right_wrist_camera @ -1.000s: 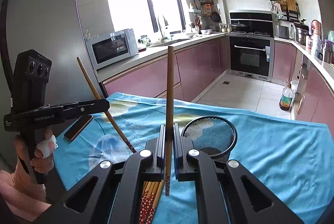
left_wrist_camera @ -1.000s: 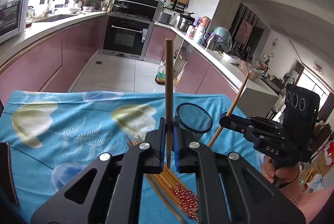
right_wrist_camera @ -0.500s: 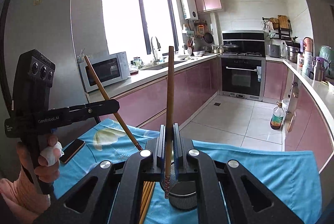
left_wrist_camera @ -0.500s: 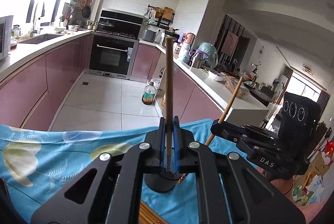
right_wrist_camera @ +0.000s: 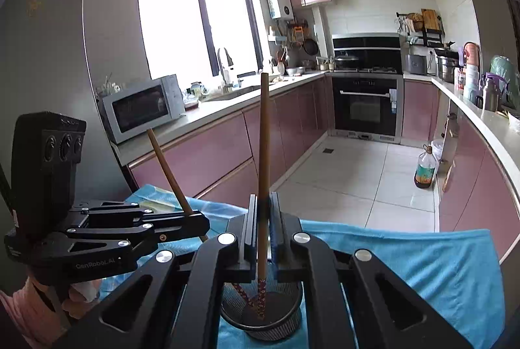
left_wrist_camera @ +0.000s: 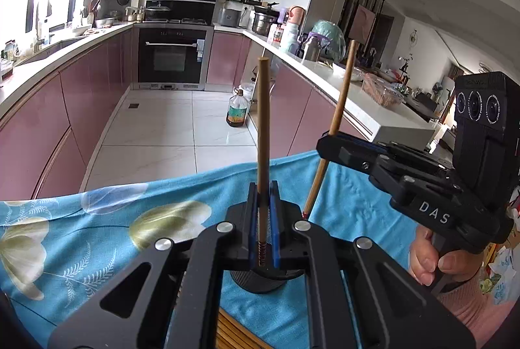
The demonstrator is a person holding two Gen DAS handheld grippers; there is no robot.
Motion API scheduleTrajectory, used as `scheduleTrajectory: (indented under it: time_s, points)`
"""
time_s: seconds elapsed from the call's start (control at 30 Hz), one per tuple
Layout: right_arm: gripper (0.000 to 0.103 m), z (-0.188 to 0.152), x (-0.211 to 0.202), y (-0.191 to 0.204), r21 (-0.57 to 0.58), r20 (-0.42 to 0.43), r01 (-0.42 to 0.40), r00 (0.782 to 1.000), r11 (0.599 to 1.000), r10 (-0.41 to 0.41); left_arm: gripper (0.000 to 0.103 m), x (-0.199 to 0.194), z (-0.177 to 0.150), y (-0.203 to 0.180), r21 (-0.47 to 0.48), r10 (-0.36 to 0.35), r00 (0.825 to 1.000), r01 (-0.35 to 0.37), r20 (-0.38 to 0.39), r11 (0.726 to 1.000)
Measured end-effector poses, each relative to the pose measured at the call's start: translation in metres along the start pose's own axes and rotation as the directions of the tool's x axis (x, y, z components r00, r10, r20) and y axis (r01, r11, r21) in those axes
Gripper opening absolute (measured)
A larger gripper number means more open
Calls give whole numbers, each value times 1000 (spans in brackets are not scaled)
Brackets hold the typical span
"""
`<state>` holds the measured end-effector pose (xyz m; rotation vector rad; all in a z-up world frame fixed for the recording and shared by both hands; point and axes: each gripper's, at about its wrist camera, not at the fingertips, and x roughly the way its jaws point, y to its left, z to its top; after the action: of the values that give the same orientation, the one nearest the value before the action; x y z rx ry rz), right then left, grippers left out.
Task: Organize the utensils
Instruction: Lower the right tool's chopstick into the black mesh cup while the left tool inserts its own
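Note:
My left gripper (left_wrist_camera: pixel 262 196) is shut on a brown wooden chopstick (left_wrist_camera: pixel 262 128) that stands upright, its red-patterned tip down. Under its fingers sits a black mesh cup (left_wrist_camera: pixel 260 282), mostly hidden. My right gripper (right_wrist_camera: pixel 264 202) is shut on a second chopstick (right_wrist_camera: pixel 264 137), whose patterned tip reaches into the mesh cup (right_wrist_camera: pixel 292 319). In the right wrist view the left gripper (right_wrist_camera: pixel 201 224) comes in from the left, and its slanted chopstick (right_wrist_camera: pixel 165 167) also has its tip inside the cup. In the left wrist view the right gripper (left_wrist_camera: pixel 325 142) stands at the right.
A blue flowered cloth (left_wrist_camera: pixel 97 235) covers the table, whose far edge drops to the tiled kitchen floor. A bundle of loose chopsticks (left_wrist_camera: pixel 234 332) lies on the cloth just behind the cup. An oil bottle (right_wrist_camera: pixel 424 170) stands on the floor by pink cabinets.
Both grippers have moved forward over the table with their chopsticks. The mesh cup, earlier ahead of the fingers, now sits under them, and both patterned tips have come into it.

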<state>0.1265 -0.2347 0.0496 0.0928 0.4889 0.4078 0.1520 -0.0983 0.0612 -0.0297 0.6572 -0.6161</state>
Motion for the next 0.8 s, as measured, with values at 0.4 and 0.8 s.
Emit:
scheduleTrajectory:
  time_s: [0.4, 0.8]
  points:
    - [6, -22, 56, -18, 67, -183, 21, 983, 998, -9, 8, 60, -18, 19, 13, 23, 994, -22, -105, 1000]
    - [13, -27, 56, -24, 109, -170, 32, 985, 993, -13, 12, 66, -27, 26, -18, 44, 995, -46, -94, 999]
